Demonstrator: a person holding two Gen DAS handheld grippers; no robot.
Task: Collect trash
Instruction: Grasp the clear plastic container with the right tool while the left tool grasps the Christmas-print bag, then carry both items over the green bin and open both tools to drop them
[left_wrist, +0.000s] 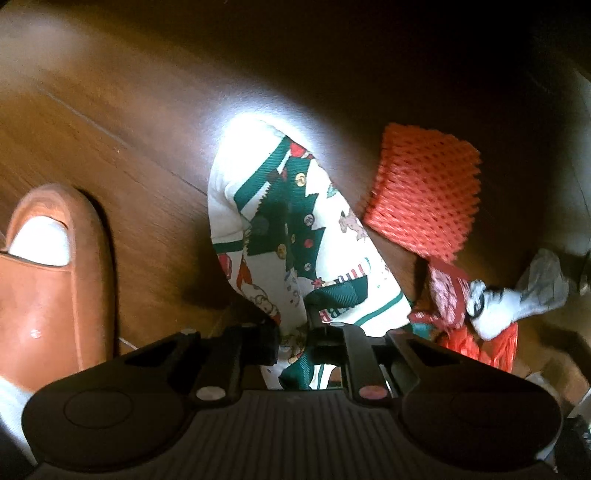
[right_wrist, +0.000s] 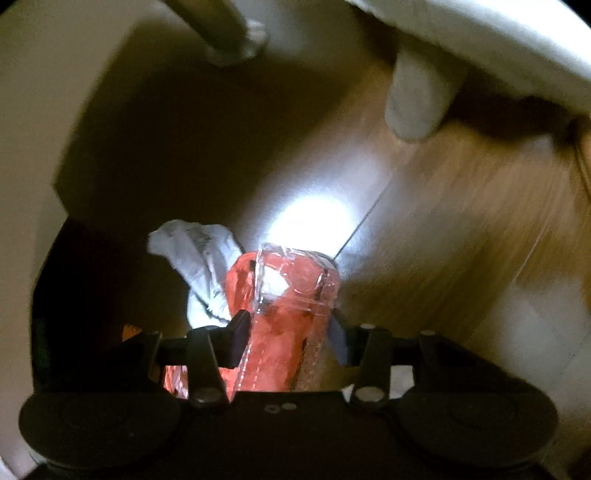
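Presently, the left gripper (left_wrist: 295, 343) is pointing steeply down at the wooden floor (left_wrist: 122, 122), its fingers (left_wrist: 266, 343) clenching a white Christmas-print wrapper (left_wrist: 288, 221) that is showing green trees and red figures; the wrapper is running up from between the fingers across the floor. Just right of it a red foam net (left_wrist: 424, 195) is lying on the floor, and below that a heap of red packaging (left_wrist: 480, 343) with a crumpled white wad (left_wrist: 517, 295) on top. At the left edge, a foot in a white sock and a brown slipper (left_wrist: 55, 280) is standing on the floor.

The right gripper (right_wrist: 288, 339) is holding its fingers (right_wrist: 236, 336) wide, grasping a clear red plastic pack (right_wrist: 291, 295) between them. A crumpled white paper (right_wrist: 199, 258) is sitting just left of the pack. Pale furniture legs (right_wrist: 413, 96) are standing on the floor beyond.
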